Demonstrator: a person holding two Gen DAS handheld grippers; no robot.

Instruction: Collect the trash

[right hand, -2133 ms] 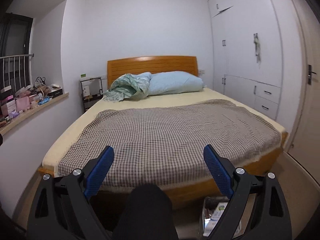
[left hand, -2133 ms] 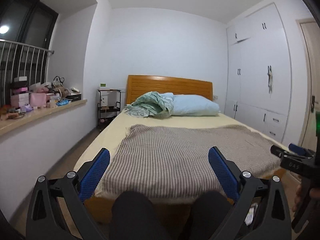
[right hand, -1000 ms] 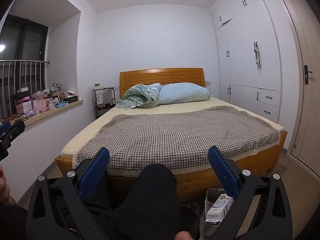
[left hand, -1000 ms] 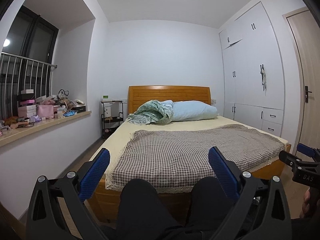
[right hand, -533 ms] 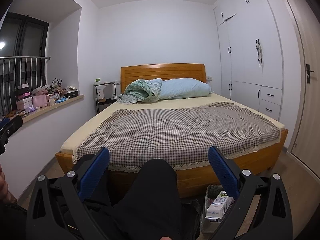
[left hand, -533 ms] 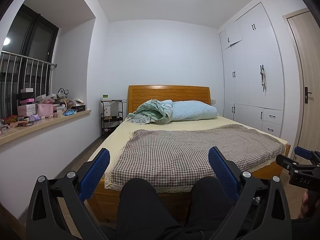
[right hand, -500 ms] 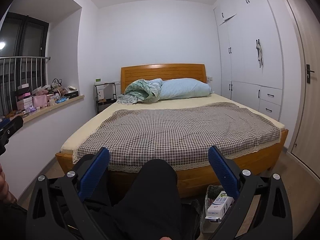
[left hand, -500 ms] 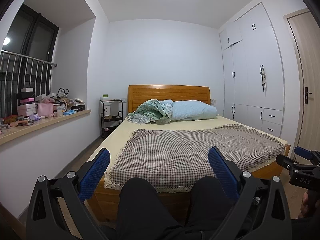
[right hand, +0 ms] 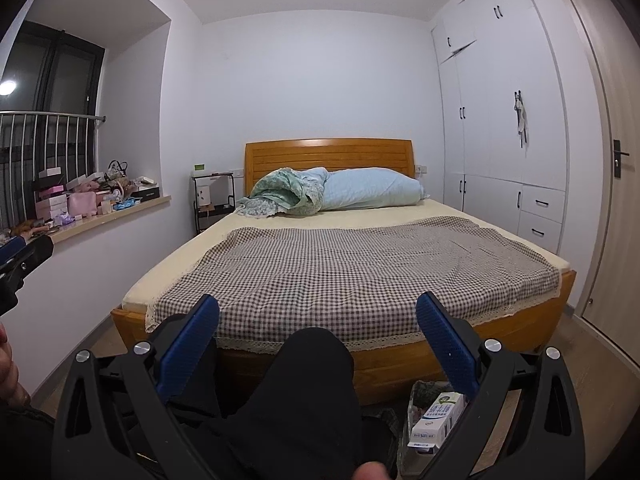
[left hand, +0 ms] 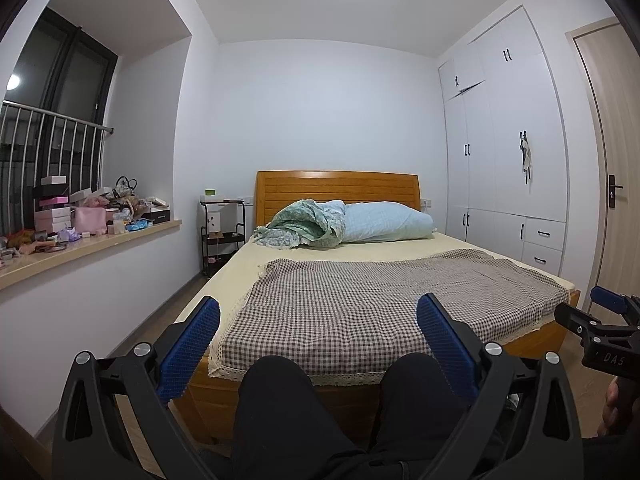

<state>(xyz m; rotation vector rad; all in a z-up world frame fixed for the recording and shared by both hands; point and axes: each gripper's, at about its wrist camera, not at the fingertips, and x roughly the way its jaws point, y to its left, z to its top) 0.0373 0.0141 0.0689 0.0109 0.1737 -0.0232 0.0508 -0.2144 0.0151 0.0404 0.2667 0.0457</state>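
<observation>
A white and green carton [right hand: 437, 420] sticks out of a clear trash bag [right hand: 416, 396] on the floor by the bed's foot, low right in the right wrist view, partly behind my right finger. My right gripper [right hand: 318, 338] is open and holds nothing, above a person's dark trouser knee [right hand: 308, 376]. My left gripper [left hand: 319, 338] is open too, nothing between its blue pads, over both knees [left hand: 276, 384]. The right gripper's tip [left hand: 600, 320] shows at the left wrist view's right edge.
A wooden bed [right hand: 400, 364] with a checked blanket [right hand: 352, 268], a green quilt [right hand: 288, 192] and a blue pillow [right hand: 372, 190] fills the room ahead. A cluttered window ledge [left hand: 92, 240] runs along the left; white wardrobes [left hand: 504, 160] and a door [right hand: 616, 184] stand right. A black shelf cart [left hand: 222, 232] stands beside the headboard.
Both cameras have pulled back and tilted up from the bed since two seconds ago; the ceiling light and the knees now show. In the last half second little has moved.
</observation>
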